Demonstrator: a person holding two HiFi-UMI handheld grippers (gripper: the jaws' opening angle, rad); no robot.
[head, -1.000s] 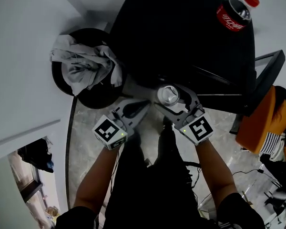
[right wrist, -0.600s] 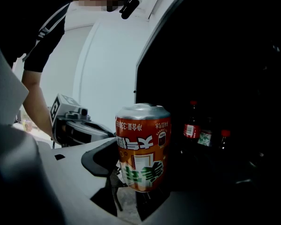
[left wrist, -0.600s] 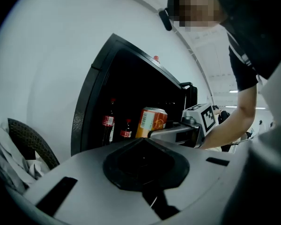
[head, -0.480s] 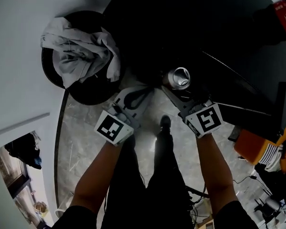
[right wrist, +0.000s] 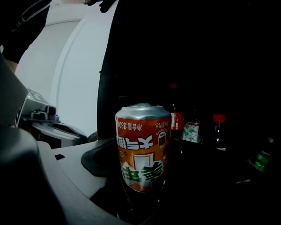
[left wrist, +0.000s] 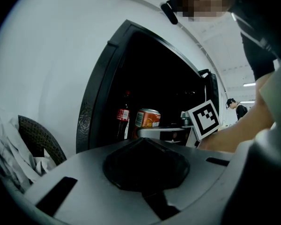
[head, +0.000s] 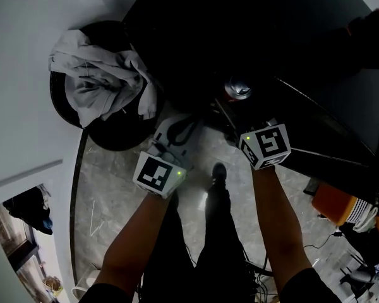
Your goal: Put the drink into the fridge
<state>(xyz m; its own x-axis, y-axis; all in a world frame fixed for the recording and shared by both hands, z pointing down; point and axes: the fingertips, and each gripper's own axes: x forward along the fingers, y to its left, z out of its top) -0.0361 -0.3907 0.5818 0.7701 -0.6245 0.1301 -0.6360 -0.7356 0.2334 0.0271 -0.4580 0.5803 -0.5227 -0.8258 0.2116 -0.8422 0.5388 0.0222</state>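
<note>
Nearest, the left gripper [head: 175, 131] hung low over the floor with its jaws together and nothing between them. Just right of it, the right gripper [head: 237, 103] was clamped on the orange can [right wrist: 143, 146], gripping its lower part, and the print read upside down in the right gripper view. The can sat right at the mouth of the open black fridge [head: 240, 30]. Off to the left, a grey cloth [head: 98, 84] was heaped in a dark basket [head: 114, 141]. Deep inside the fridge stood red-capped bottles [right wrist: 174, 114].
</note>
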